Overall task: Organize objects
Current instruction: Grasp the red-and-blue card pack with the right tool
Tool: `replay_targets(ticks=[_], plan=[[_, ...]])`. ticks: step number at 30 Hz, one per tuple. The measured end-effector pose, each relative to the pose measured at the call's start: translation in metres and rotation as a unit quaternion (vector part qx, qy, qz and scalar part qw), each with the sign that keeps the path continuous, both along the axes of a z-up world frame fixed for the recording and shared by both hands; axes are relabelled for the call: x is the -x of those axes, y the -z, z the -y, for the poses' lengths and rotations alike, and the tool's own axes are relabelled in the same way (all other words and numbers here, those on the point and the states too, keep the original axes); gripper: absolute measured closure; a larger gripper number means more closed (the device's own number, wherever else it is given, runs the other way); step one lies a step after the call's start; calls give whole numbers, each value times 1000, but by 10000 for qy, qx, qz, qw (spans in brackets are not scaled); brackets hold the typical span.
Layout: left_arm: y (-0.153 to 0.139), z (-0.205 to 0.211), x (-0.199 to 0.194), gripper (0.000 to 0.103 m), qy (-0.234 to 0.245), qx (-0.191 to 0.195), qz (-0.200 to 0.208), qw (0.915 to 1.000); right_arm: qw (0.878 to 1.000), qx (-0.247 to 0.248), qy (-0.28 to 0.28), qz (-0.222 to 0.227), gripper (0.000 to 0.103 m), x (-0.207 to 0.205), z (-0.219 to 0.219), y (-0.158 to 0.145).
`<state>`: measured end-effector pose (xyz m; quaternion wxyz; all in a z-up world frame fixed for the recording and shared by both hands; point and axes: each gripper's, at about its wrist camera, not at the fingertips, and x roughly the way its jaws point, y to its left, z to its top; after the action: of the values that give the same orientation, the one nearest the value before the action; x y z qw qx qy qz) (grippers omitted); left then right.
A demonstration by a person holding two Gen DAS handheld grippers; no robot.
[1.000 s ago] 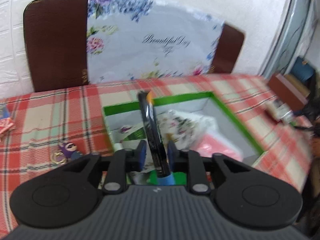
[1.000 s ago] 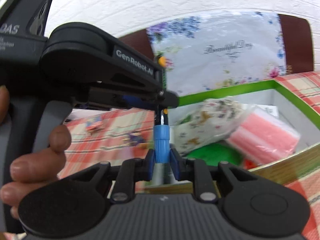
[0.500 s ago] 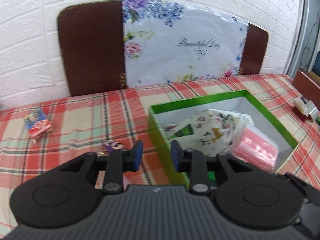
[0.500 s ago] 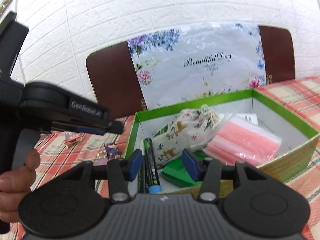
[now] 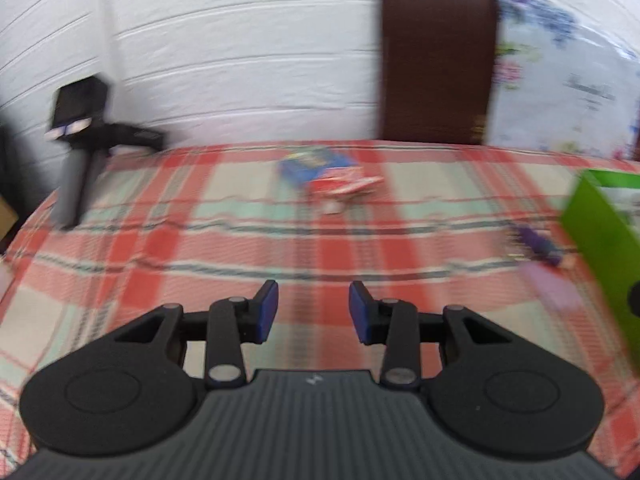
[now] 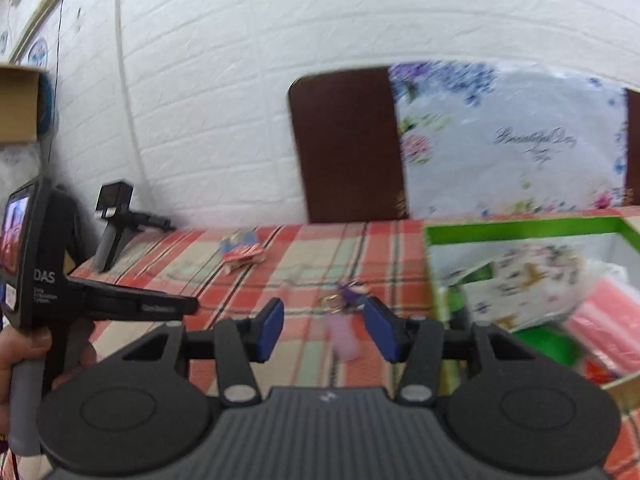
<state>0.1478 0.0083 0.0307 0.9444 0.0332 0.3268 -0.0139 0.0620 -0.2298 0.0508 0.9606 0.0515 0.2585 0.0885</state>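
Partly cropped green box (image 5: pixel 600 236), blurred keychain (image 5: pixel 538 242) beside it.

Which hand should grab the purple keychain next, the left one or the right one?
Probably the right. The keychain lies just ahead of the open right gripper, nearly between its fingers, beside the green box. The left gripper, also open, faces bare tablecloth; there the keychain sits far right.

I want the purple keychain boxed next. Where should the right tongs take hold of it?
Grip the purple figure, the bulkiest part, coming down from above with the open right tongs. It lies flat on the plaid cloth, and its gold ring looks too thin to pinch.
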Motion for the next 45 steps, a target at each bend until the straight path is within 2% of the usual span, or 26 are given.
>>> replay_targets(ticks=[3, 4, 5, 6, 7, 10, 12, 15, 18, 19, 20, 22, 27, 31, 35, 41, 45], plan=[[22, -34, -6, 57, -368, 83, -29, 9993, 9995, 36, -206, -242, 56, -27, -22, 11], [29, -42, -2, 53, -358, 122, 208, 9991, 9992, 70, -303, -249, 55, -36, -30, 13], [34, -47, 5, 44, -314, 128, 488, 9982, 9989, 104, -393, -219, 50, -47, -38, 14], [36, -53, 9, 43, -300, 350, 590, 9972, 9987, 131, -473, -168, 45, -58, -47, 16], [34, -56, 8, 42, -301, 483, 604, 9965, 9983, 173, -552, -92, 44, -69, -57, 19], [34, -53, 7, 36, -270, 558, 653, 9959, 9972, 301, -680, 8, 40, -114, -83, 27], [36, -55, 7, 30, -208, 658, 664, 9954, 9964, 143, -833, -28, 6, -146, -96, 31], [38, -58, 6, 26, -152, 769, 661, 9947, 9954, 333, -899, 20, 10, -186, -119, 41], [43, -64, 6, 25, -141, 888, 672, 9937, 9935, 614, -946, -168, 11, -218, -138, 57], [43, -65, 6, 25, -145, 939, 677, 9932, 9925, 662, -987, -292, 15, -227, -142, 62], [43, -66, 6, 25, -148, 984, 677, 9927, 9905, 680, -1084, -497, 38, -235, -145, 67], [43, -67, 5, 25, -154, 1027, 678, 9923, 9891, 743, -1144, -553, 41, -238, -150, 69], [42, -65, 4, 24, -153, 992, 667, 9927, 9897, 645, -1125, -614, 42, -222, -142, 70], [42, -63, 2, 23, -146, 908, 633, 9938, 9896, 770, -1067, -580, 42, -182, -131, 68], [42, -59, 1, 22, -138, 729, 582, 9955, 9907, 823, -930, -550, 41, -118, -110, 67], [41, -49, 1, 20, -153, 341, 523, 9979, 9934, 905, -524, -476, 41, 2, -68, 67], [36, -40, 22, 21, -360, 162, 357, 9986, 9938, 943, -344, -473, 41, 60, -50, 65]])
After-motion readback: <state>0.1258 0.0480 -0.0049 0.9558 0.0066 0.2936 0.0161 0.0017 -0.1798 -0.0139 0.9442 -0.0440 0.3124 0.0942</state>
